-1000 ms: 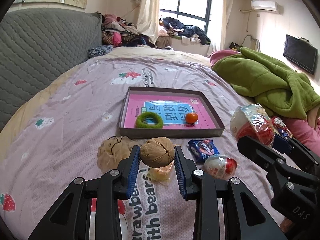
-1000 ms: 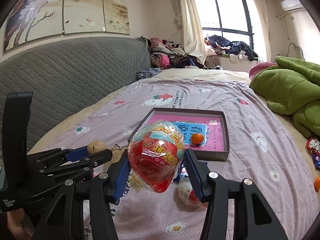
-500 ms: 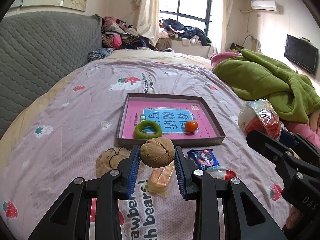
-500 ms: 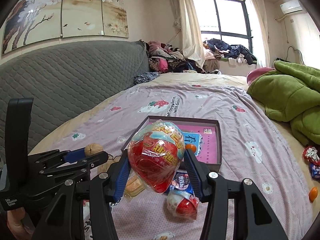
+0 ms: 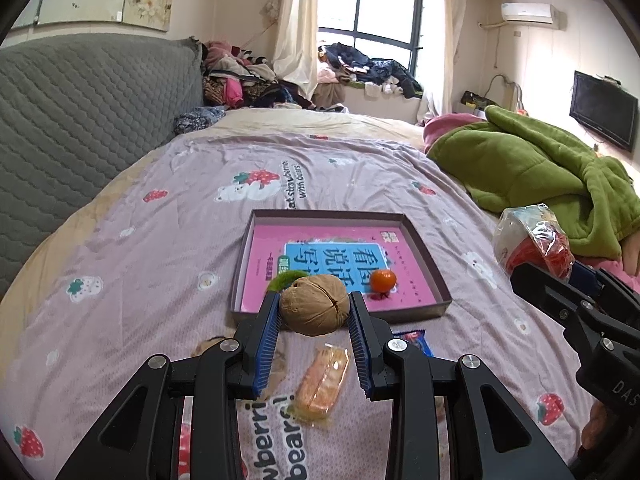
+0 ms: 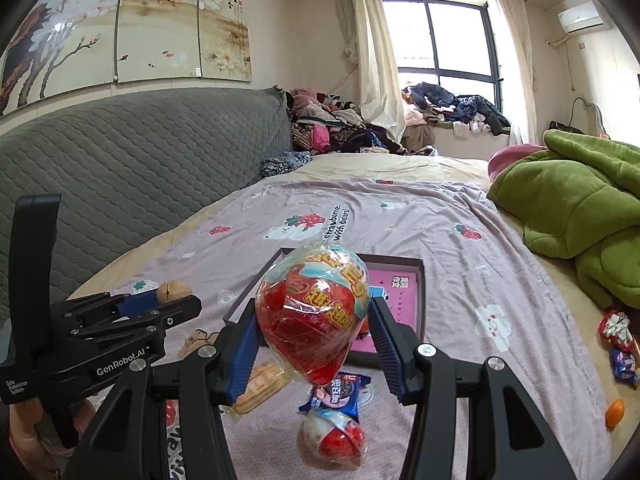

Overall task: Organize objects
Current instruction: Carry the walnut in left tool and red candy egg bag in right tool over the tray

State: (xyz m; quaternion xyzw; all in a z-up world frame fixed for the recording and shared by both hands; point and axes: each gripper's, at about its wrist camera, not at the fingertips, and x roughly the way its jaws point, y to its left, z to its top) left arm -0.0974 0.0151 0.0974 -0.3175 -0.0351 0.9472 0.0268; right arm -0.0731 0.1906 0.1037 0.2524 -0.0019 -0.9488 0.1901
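Gripping walnut (image 5: 314, 310) in our left gripper (image 5: 314, 312), blue pads clamped on both sides, fingers angled down over bedspread (image 5: 160, 240), short of grey tray (image 5: 438, 298). Our right gripper (image 6: 314, 338) clenched on cellophane-wrapped toy egg (image 6: 314, 314), raised above bed, also tilted down. Tray holds pink booklet (image 5: 262, 258), small orange (image 5: 383, 280), green ring (image 5: 282, 280). Left gripper body reads "GenRobot.AI". Bedspread print: "strawberries with bears!". Oreo packet (image 6: 340, 390) below egg.
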